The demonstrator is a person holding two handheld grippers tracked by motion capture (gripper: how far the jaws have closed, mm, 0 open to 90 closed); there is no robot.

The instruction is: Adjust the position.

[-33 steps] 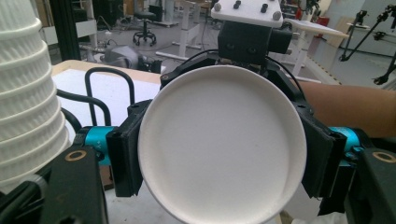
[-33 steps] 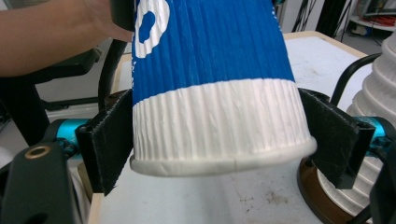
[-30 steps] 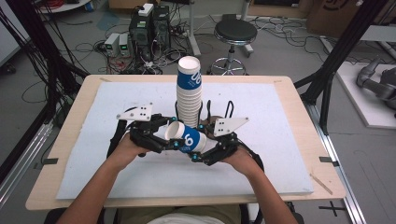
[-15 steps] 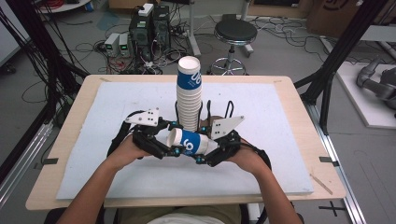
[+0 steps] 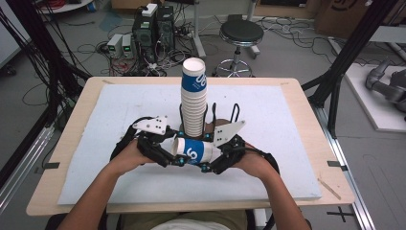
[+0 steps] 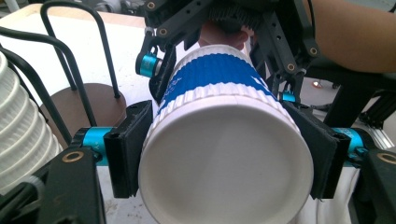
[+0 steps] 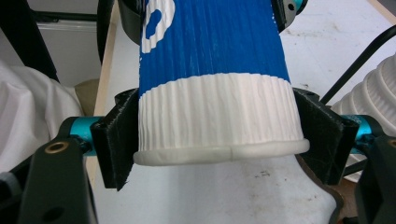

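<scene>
the cup stack [image 5: 194,98] hides part of its wire holder [image 5: 214,115], and the left gripper view's edge crops both.

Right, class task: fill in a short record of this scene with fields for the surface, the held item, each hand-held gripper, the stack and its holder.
Surface: white foam board on a wooden table
Held item: blue-and-white ribbed paper cup, lying level between the two grippers
Left hand-held gripper: jaws have just been closing, pads now pressing the cup's base end
Right hand-held gripper: pads clamped at the cup's rolled-rim end
Stack: tall upright stack of white ribbed paper cups, blue-banded cup on top
Holder: black wire rack on a brown round base, around the stack
</scene>
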